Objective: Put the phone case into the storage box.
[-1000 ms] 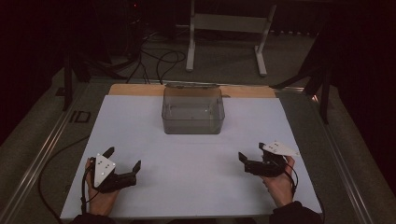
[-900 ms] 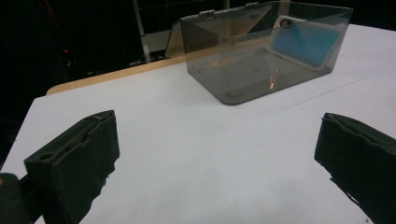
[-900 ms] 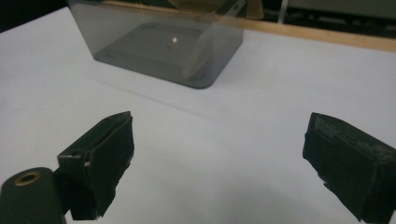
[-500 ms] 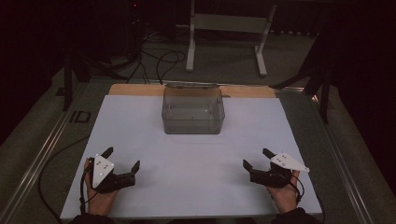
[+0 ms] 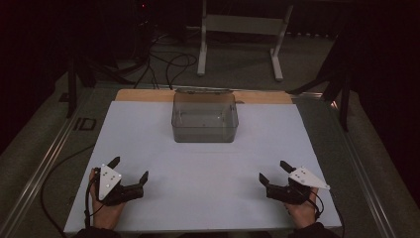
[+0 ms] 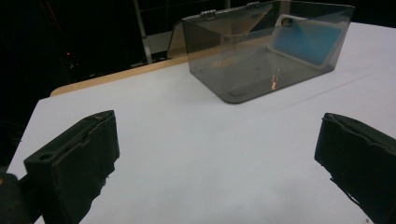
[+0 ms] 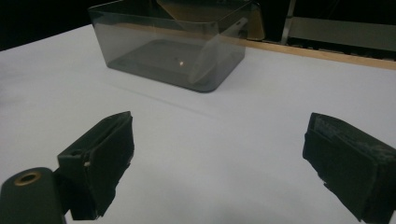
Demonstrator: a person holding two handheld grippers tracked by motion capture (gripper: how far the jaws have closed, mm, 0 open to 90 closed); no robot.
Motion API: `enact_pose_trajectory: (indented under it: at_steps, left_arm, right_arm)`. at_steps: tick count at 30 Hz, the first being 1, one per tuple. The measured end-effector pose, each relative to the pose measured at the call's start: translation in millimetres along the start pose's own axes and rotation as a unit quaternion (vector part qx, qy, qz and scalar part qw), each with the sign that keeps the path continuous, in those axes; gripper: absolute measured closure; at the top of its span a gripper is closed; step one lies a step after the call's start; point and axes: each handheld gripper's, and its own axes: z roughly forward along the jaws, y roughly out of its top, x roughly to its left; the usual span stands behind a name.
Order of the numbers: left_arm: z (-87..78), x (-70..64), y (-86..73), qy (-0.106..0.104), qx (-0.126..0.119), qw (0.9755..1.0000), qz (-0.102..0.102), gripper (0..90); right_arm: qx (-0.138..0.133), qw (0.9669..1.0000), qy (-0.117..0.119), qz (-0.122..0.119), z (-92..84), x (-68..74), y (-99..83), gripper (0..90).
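We see both tongs, left (image 5: 130,173) and right (image 5: 273,171), spread wide, empty; ahead between them, smoky box (image 5: 204,117) (contents blurred, bluish).

Dim overall, with black surroundings beyond the bench (image 5: 208,163). Lit softly from above, leaving the white sheet a pale grey-blue and only faint shadows under each tool. Grainy and slightly soft in the high view. Sharper in both gripper views, though blurred on the near black jaws at the bottom edges. Small warm glints and pale reflections on the smoky clear box (image 6: 266,51), with a bluish reflection in one wall.
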Motion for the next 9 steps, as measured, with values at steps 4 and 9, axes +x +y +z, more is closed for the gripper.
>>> enact_pose_trajectory:
  at_steps: [4,9]
  left_arm:
    - [0.7,-0.5,-0.3,0.002,0.003,1.0000,0.002,0.6]
    - [2.3,-0.3,-1.1,0.007,0.009,0.9999,0.000,0.5]
  right_arm:
    - [0.000,1.0000,0.002,-0.003,-0.1,0.4,-0.1,8.8]
    - [-0.002,1.0000,0.005,0.000,0.1,0.0,-0.4,8.8]
